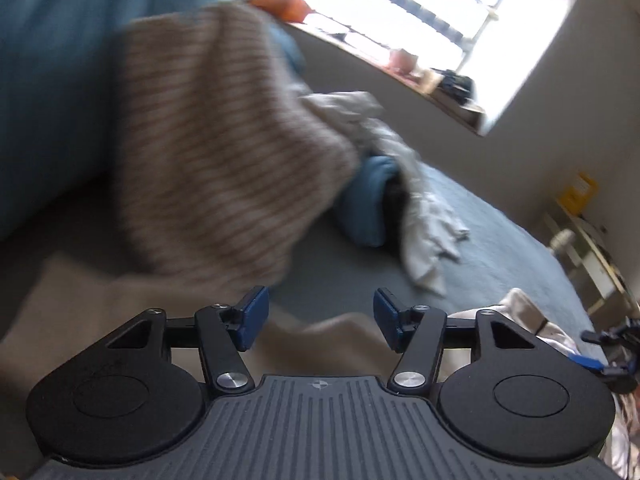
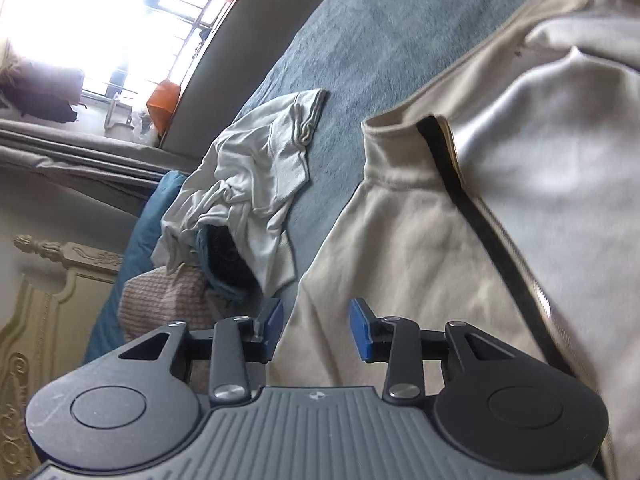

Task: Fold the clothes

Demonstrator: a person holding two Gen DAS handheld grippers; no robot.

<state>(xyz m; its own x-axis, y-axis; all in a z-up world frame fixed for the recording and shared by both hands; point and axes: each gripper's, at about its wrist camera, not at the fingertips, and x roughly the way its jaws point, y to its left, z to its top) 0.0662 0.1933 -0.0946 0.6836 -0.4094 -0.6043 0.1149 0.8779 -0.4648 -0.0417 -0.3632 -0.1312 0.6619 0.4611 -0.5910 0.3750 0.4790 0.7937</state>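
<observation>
Evidently both grippers' jaws stood spread, empty; jacket (image 2: pixel 400 248) ahead lay unfolded, white garment (image 2: pixel 256 184) beyond untouched.

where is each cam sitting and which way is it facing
Left wrist: on the left gripper, jaws open and empty, looking down across the grey-blue bed cover at a blurred pink-striped knit garment toward the window; the right gripper's tip shows at the right edge.
Right wrist: on the right gripper, jaws open and empty, over a cream zip-up jacket.
Shared: the bed cover, the knit garment, a crumpled white garment.
</observation>
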